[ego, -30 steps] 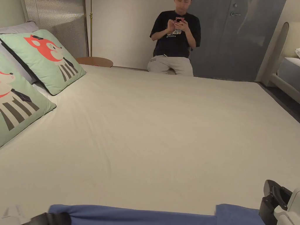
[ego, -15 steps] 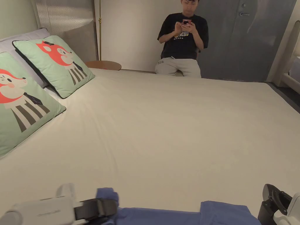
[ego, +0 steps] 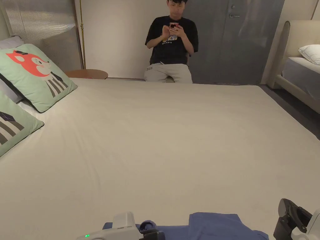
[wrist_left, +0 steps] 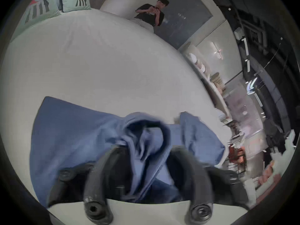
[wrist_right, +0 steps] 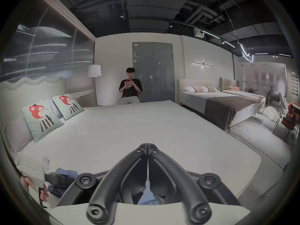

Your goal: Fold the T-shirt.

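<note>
The blue T-shirt (ego: 215, 223) lies at the near edge of the cream bed (ego: 172, 140), partly cut off by the bottom of the head view. My left gripper (ego: 153, 233) is at the shirt's left part, shut on a raised bunch of blue cloth (wrist_left: 146, 140) that stands between its jaws (wrist_left: 146, 150); its tips are hidden by the cloth. The rest of the shirt (wrist_left: 73, 139) spreads flat to the left in the left gripper view. My right gripper (ego: 289, 209) hovers right of the shirt with its jaws closed tip to tip (wrist_right: 147, 147), nothing between them.
Two green fox-print pillows (ego: 34, 75) (ego: 12, 128) lie at the bed's left. A person (ego: 172, 47) sits beyond the far edge holding a phone. A round side table (ego: 87, 74) stands at the far left, and another bed (ego: 300, 75) is on the right.
My left gripper has moved right along the near edge with blue cloth in it, so the shirt's left part has been drawn toward the middle. The right gripper has stayed put. The head camera shifted.
</note>
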{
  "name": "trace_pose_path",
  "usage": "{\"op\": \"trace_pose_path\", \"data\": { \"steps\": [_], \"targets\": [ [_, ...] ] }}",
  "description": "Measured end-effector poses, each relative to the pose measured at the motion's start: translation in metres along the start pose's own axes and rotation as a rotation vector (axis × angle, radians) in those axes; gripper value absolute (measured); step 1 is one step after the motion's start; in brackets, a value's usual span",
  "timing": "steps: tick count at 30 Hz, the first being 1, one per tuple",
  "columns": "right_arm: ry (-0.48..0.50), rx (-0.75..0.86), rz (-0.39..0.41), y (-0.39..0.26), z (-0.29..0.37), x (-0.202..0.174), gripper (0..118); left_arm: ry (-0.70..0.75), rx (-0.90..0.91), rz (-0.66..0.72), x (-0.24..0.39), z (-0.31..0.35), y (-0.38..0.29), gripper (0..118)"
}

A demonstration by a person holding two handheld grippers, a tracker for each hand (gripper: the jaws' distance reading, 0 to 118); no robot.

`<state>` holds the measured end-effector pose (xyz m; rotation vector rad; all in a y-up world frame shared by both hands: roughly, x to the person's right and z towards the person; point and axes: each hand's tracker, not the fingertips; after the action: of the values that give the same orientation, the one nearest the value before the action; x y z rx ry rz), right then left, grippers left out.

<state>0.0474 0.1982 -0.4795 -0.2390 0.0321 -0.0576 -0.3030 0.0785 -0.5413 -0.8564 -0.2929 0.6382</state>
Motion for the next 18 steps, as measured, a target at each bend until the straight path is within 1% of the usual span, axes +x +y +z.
{"op": "trace_pose_path", "data": {
  "steps": [1,2,3,4,5,6,7,8,9,10,11,12,13,16,18],
  "targets": [
    [0.001,-0.004,-0.003,-0.001,0.001,-0.001,1,-0.041,-0.005,-0.001,0.002,0.004,0.001,74],
    [0.003,-0.008,-0.005,-0.003,0.001,-0.002,1,-0.067,-0.006,-0.026,0.006,0.01,0.001,104],
    [0.005,-0.013,-0.007,-0.004,0.0,-0.002,1,-0.078,0.025,-0.059,0.012,0.023,0.0,112],
    [0.011,-0.016,-0.012,-0.006,-0.001,0.001,1,-0.053,0.108,-0.102,0.014,0.035,-0.002,108],
    [0.014,-0.017,-0.016,-0.007,-0.001,0.002,1,-0.059,0.154,-0.131,0.015,0.041,-0.002,110],
    [0.016,-0.019,-0.019,-0.008,-0.001,0.002,1,0.004,0.195,-0.15,0.016,0.045,-0.003,110],
    [0.021,-0.022,-0.022,-0.009,-0.002,0.002,1,0.104,0.235,-0.182,0.016,0.046,-0.005,109],
    [0.028,-0.023,-0.023,-0.007,0.0,-0.001,1,0.195,0.283,-0.215,0.016,0.045,-0.009,102],
    [0.03,-0.025,-0.025,-0.007,0.0,-0.001,1,0.276,0.314,-0.268,0.016,0.042,-0.014,81],
    [0.032,-0.025,-0.027,-0.007,0.001,-0.001,1,0.344,0.325,-0.318,0.017,0.037,-0.019,52],
    [0.033,-0.025,-0.03,-0.007,0.001,-0.001,1,0.425,0.319,-0.354,0.02,0.031,-0.023,11],
    [0.034,-0.024,-0.033,-0.008,0.001,0.003,1,0.495,0.309,-0.374,0.021,0.022,-0.027,2],
    [0.034,-0.024,-0.035,-0.008,0.002,0.005,1,0.515,0.297,-0.393,0.021,0.015,-0.032,2],
    [0.028,-0.022,-0.044,-0.008,0.006,0.009,1,0.493,0.274,-0.43,0.03,-0.005,-0.047,2],
    [0.021,-0.021,-0.049,-0.007,0.008,0.012,1,0.508,0.253,-0.512,0.043,-0.02,-0.06,2]
  ]
}}
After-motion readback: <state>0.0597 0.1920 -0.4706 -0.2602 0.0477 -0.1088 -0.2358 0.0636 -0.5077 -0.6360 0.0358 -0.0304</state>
